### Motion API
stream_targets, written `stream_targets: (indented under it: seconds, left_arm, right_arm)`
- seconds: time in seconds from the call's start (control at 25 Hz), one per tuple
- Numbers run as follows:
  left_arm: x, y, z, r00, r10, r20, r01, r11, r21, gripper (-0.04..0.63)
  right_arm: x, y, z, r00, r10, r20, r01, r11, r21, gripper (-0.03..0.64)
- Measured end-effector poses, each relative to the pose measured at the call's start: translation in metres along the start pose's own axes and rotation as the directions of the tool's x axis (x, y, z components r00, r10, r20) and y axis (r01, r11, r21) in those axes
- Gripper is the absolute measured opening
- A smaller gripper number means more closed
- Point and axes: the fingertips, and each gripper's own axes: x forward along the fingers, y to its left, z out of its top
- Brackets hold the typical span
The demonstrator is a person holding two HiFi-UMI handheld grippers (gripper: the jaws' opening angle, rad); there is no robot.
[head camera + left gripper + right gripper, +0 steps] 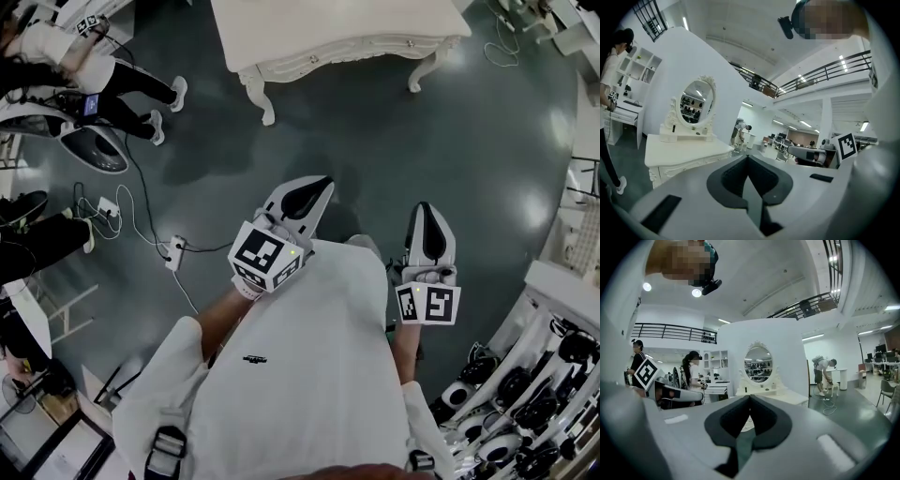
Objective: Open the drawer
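Observation:
A white dressing table (328,28) with carved legs stands at the top of the head view, well ahead of both grippers. Its carved front rail (356,47) carries small dark knobs. In the left gripper view the table (684,152) sits at the left with an oval mirror (696,103) on it. In the right gripper view the table (790,397) and mirror (758,363) are straight ahead. My left gripper (323,181) (747,157) and right gripper (424,206) (750,397) are held out side by side over the dark floor, each shut with nothing between the jaws.
Cables and a power strip (175,253) lie on the floor at the left, near a seated person (112,84). Robot equipment (525,403) crowds the lower right. A person (691,373) stands left of the table, and another person (820,373) bends over at the right.

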Motion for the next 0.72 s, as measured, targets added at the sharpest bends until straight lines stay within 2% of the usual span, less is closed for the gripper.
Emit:
stream_targets:
  seconds: [0.16,0.36,0.72]
  left_arm:
    - [-0.002,0.015,0.003,1.000,-0.003,0.003,0.003,1.000,-0.010,0.009]
    - [0.012,0.025,0.002,1.000,-0.001,-0.009,0.001,1.000,-0.032,0.009]
    - [0.075,0.063,0.016,0.995,0.087,-0.044,-0.088,0.996,-0.010,0.009]
  right_arm:
    - [0.011,0.011,-0.002,1.000,0.003,-0.005,-0.003,1.000,0.008,0.012]
    - [0.030,0.002,-0.007,1.000,0.009,-0.018,-0.009,1.000,0.023,0.012]
    - [0.104,-0.043,-0.023,0.993,0.110,-0.053,-0.107,0.993,0.054,0.012]
